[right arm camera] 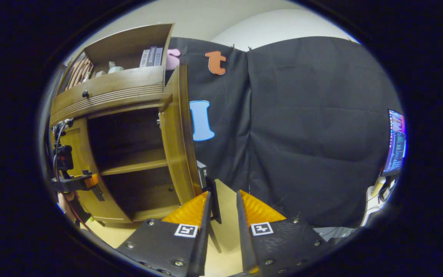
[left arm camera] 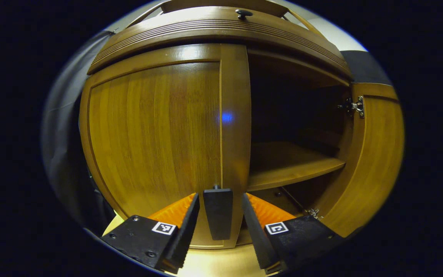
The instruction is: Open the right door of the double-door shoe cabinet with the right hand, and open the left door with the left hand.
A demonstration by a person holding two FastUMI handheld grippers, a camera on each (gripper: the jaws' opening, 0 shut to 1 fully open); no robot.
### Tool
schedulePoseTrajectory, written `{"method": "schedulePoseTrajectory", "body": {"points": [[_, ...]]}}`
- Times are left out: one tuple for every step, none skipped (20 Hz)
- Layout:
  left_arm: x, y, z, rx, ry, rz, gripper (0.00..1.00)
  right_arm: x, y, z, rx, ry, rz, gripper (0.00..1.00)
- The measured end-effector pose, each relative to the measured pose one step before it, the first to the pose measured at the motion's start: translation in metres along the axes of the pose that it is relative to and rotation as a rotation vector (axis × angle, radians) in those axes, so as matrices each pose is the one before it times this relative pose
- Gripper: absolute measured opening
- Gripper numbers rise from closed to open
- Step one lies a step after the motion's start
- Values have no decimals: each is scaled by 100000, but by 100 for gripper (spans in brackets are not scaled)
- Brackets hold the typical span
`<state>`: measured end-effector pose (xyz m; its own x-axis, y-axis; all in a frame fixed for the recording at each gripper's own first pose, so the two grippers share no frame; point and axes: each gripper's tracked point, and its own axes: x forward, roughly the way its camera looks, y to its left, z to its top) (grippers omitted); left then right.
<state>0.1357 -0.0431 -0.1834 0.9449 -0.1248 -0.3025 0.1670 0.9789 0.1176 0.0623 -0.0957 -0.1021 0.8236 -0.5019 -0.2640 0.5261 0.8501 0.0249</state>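
The wooden shoe cabinet [left arm camera: 221,34] fills the left gripper view. Its left door [left arm camera: 156,134] is closed, and the door's black handle [left arm camera: 217,213] stands between my left gripper's [left arm camera: 220,196] fingers, with a gap on each side, so that gripper is open. The right door [left arm camera: 375,154] is swung wide open. In the right gripper view this door [right arm camera: 173,146] appears edge-on, and its black handle [right arm camera: 214,200] sits between my right gripper's [right arm camera: 223,193] fingers, close to the left one with a gap to the other. The left gripper [right arm camera: 73,181] shows at the cabinet's left door.
A shelf [left arm camera: 290,165] crosses the dark open compartment. A drawer with a knob [left arm camera: 243,13] tops the doors, and books [right arm camera: 150,57] stand on the cabinet. A lit monitor [right arm camera: 395,142] is at far right, black cloth [right arm camera: 313,134] behind, and pale floor [right arm camera: 225,246] below.
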Motion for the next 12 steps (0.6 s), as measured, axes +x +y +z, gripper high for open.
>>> {"method": "schedulePoseTrajectory", "body": {"points": [[-67, 405, -11, 885, -194, 602, 63, -328, -390, 440, -432, -879, -442, 36], [17, 472, 67, 398, -393, 693, 54, -433, -388, 507, -268, -1017, -329, 36], [-287, -29, 25, -627, 33, -435, 50, -314, -222, 433, 77, -1017, -237, 36], [396, 66, -77, -190, -830, 641, 45, -250, -187, 468, 395, -819, -36, 36], [-43, 233, 27, 377, -147, 1057, 41, -503, -174, 409, 563, -691, 221, 36], [50, 107, 119, -84, -384, 157, 40, -167, -82, 332, 465, -725, 345, 31], [242, 106, 155, -210, -449, -167, 38, -154, -43, 368, 396, -796, 554, 31], [-124, 36, -75, -455, 445, -29, 34, -127, 111, 231, 278, -569, 684, 36], [-185, -161, -38, -546, 351, 38, 35, -319, 13, 243, 139, -388, 757, 31], [-109, 55, -3, -392, 408, 101, 37, -160, 36, 118, -74, -223, 869, 36], [-79, 33, 15, -258, 358, 88, 31, -114, 26, 189, -135, -185, 831, 36], [21, 28, 37, -440, 227, -33, 34, 43, 300, 50, -206, 55, 1216, 31]]}}
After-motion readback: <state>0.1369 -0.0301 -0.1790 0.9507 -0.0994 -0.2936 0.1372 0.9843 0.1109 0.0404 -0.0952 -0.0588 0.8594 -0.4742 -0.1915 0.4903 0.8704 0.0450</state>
